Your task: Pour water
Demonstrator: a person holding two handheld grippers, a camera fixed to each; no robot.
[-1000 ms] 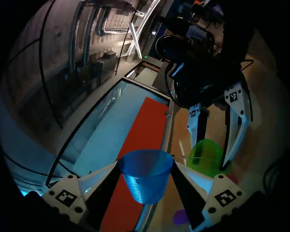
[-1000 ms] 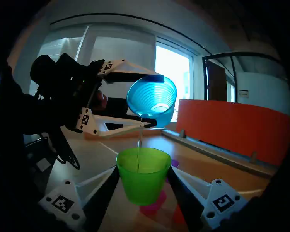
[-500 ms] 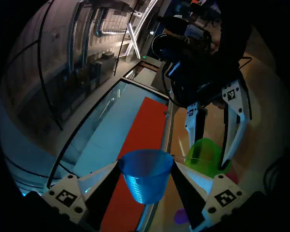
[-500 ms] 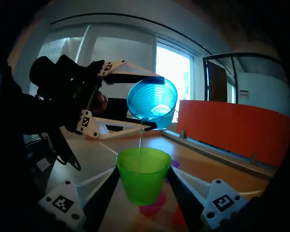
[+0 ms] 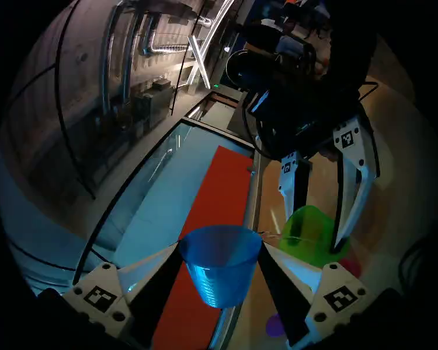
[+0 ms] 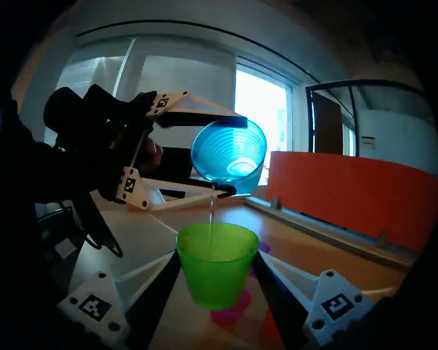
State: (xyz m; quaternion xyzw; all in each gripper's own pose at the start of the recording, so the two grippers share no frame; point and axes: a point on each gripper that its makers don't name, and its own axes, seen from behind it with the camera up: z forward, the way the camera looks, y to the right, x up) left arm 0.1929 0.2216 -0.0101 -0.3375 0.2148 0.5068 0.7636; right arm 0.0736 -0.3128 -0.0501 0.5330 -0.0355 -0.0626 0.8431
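My left gripper (image 5: 219, 265) is shut on a blue plastic cup (image 5: 220, 272), tipped on its side. In the right gripper view that blue cup (image 6: 229, 153) hangs above and behind a green cup (image 6: 216, 265), its mouth facing the camera. A thin stream of water (image 6: 211, 219) falls from its lower rim into the green cup. My right gripper (image 6: 216, 274) is shut on the green cup, which stands upright. In the left gripper view the green cup (image 5: 305, 233) sits between the right gripper's white fingers (image 5: 348, 192), below and right of the blue cup.
A wooden table (image 6: 312, 248) lies under both cups, with pink and purple pieces (image 6: 230, 312) on it beneath the green cup. An orange partition (image 6: 359, 189) runs along the table's far right side. A person's dark sleeve (image 6: 26, 175) holds the left gripper at the left.
The blue cup keeps pouring; the stream continues into the green cup. Both grippers have shifted only slightly.
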